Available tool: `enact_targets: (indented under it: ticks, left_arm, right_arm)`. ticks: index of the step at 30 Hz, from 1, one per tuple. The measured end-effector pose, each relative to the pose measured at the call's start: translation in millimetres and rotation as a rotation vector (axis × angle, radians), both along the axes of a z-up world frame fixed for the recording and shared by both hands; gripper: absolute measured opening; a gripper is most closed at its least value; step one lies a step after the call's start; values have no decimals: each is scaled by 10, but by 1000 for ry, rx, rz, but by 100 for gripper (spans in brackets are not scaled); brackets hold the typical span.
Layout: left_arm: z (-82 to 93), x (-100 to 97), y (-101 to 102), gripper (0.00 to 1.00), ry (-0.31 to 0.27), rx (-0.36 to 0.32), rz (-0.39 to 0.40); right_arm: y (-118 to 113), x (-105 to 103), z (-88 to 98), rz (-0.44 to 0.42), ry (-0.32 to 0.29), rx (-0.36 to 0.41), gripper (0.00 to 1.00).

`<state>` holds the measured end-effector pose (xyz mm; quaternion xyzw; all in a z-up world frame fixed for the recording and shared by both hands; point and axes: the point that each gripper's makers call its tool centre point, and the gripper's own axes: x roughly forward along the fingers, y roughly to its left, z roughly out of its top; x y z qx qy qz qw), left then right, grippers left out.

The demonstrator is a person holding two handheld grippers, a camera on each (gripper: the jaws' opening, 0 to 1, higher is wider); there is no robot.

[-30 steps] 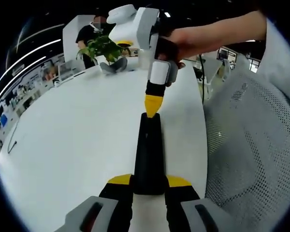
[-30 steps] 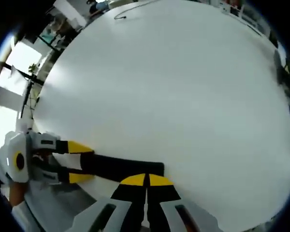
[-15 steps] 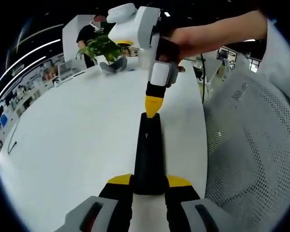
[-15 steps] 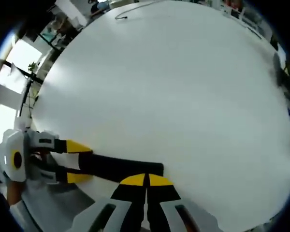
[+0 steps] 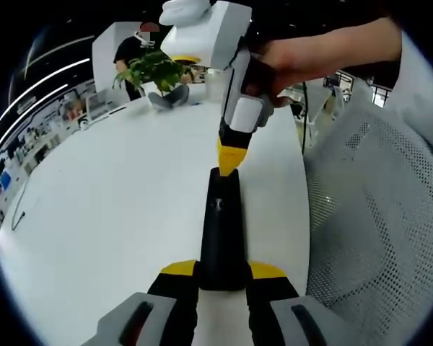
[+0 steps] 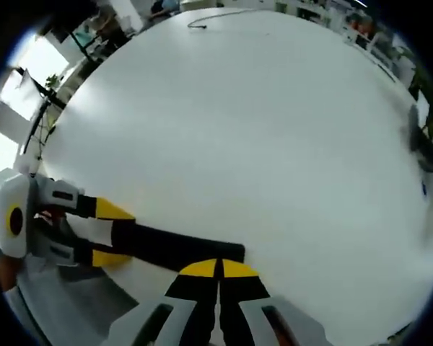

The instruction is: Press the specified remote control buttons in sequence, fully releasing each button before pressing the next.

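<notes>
Right gripper has tilted, clenched; left gripper clamps slim black remote.

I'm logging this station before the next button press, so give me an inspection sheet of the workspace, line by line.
Surface: white table, bare around the remote.
Job's things: black remote control lying flat on the table.
Clutter: nothing seen near the remote.
Grippers: left gripper shut on the remote's near end; right gripper shut, its yellow tip at the remote's far end.
Cables: thin dark cable at the table's far edge.
Surroundings: potted plant, mesh chair, a person beyond the table.
</notes>
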<state>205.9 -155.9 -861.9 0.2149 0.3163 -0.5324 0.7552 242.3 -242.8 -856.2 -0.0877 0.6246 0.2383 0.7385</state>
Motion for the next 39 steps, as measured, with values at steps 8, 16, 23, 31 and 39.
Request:
enact_targets:
  ticks: [8, 16, 23, 31, 39]
  left_arm:
    - [0, -3, -5, 24, -2, -6, -3]
    - [6, -8, -6, 24, -1, -5, -3]
    - [8, -10, -6, 24, -1, 0, -4]
    - [5, -6, -5, 24, 1, -3, -1]
    - [3, -8, -4, 24, 1, -8, 2]
  right_arm:
    - [7, -15, 7, -33, 72, 30, 0]
    - [77, -55, 26, -39, 92, 64, 0]
    - [137, -54, 12, -34, 101, 74, 0]
    - [128, -56, -5, -43, 121, 73, 0]
    - [141, -67, -11, -4, 102, 43, 0]
